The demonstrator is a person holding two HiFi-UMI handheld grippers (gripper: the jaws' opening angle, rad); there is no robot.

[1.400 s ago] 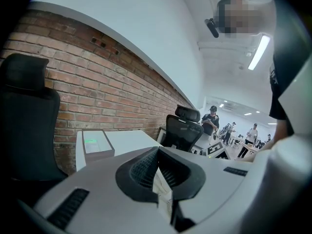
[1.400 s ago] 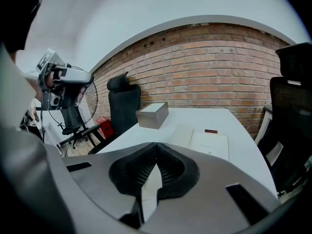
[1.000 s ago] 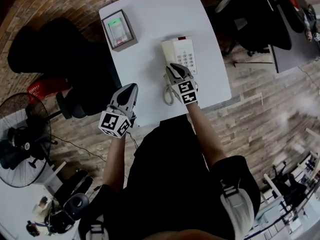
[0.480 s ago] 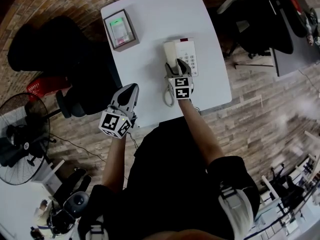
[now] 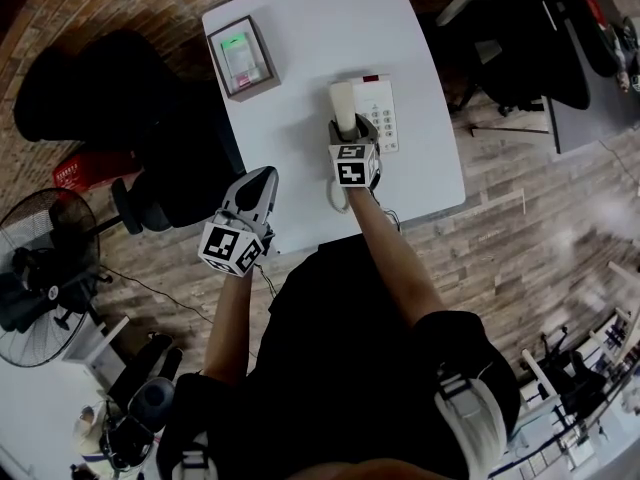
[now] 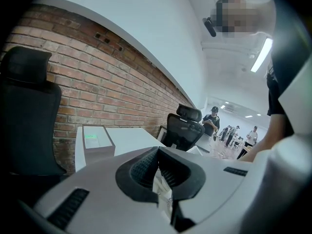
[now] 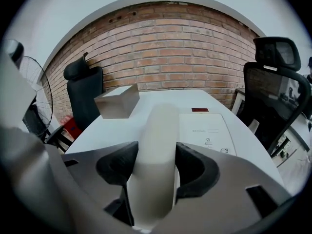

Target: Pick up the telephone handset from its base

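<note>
A cream telephone base (image 5: 378,108) with a keypad stands on the white table (image 5: 310,28), and its handset (image 5: 343,101) lies along its left side. My right gripper (image 5: 349,128) has come down over the handset's near end. In the right gripper view the handset (image 7: 155,145) runs between the dark pads (image 7: 116,167); the jaws have just been opening and stand wide around it, not pressing. The phone base (image 7: 207,130) shows to its right. My left gripper (image 5: 262,176) hovers at the table's near left edge, shut and empty, its pads (image 6: 146,165) meeting.
A grey box with a green display (image 5: 240,60) sits at the table's far left. A coiled cord (image 5: 335,196) loops off the near edge by the phone. Black office chairs (image 5: 520,38) stand at both sides, a fan (image 5: 40,288) on the floor at left.
My right gripper has moved forward and down over the handset's near end, and its jaws have spread from nearly shut to wide. The left gripper has stayed put.
</note>
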